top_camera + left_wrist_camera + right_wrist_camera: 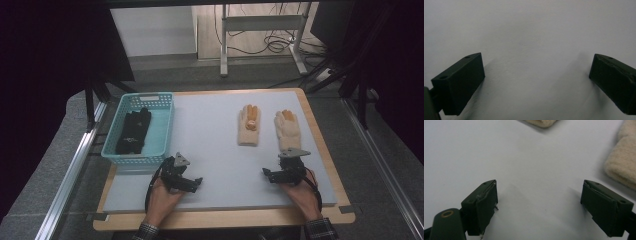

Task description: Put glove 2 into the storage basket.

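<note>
Two cream knit gloves with orange fingertips lie flat on the grey mat (210, 140), the left glove (248, 125) beside the right glove (287, 129). My right gripper (272, 174) rests low over the mat just in front of the right glove, open with nothing between its jaws. In the right gripper view (539, 205) one glove's cuff (541, 122) shows at the top edge and the other glove (621, 165) lies at the right. My left gripper (192, 184) sits near the basket's front corner, open over bare mat (536, 37).
A teal plastic basket (166, 127) stands at the mat's left side with black gloves (132, 132) lying in it. The mat covers a wooden tabletop (330, 165). Metal rails run along both sides of the table, and a frame with cables stands on the floor behind.
</note>
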A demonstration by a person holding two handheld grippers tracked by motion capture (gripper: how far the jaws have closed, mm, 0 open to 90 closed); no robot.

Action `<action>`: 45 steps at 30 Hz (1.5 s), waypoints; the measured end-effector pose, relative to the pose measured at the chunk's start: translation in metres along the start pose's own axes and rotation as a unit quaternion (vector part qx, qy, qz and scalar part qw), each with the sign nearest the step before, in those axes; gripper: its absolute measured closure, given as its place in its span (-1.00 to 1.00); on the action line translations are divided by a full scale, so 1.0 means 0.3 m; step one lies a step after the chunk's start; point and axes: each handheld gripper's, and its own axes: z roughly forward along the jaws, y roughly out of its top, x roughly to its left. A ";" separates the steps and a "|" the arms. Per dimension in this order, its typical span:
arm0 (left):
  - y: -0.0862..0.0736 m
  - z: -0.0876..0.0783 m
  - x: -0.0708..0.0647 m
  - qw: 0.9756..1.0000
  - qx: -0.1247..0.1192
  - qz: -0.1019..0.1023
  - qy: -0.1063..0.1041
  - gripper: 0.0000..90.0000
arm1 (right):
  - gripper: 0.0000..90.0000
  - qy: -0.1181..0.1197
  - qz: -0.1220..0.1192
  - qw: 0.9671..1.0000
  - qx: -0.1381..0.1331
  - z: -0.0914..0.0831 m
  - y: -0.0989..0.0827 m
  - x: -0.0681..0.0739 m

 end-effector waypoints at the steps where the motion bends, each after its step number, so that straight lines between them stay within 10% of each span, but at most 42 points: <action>1: 0.000 0.000 0.000 1.000 0.000 0.000 0.000 -1.00 | -0.69 0.002 -0.001 1.000 0.001 -0.001 0.000 0.000; 10: -0.001 0.000 0.000 1.000 -0.002 0.000 0.000 -0.99 | -0.47 0.016 0.000 1.000 -0.003 -0.040 0.035 -0.049; 26: -0.001 0.000 0.000 1.000 -0.002 0.000 0.000 -0.99 | 0.08 -0.019 0.029 0.999 -0.022 -0.065 0.129 -0.308; 37: -0.001 0.000 0.000 1.000 -0.002 0.000 0.000 -0.99 | 0.16 -0.050 0.031 0.998 -0.018 0.004 0.197 -0.424; 45: -0.001 -0.001 0.000 1.000 0.000 0.002 0.001 -0.99 | -0.17 -0.047 0.016 0.999 -0.008 0.079 0.218 -0.449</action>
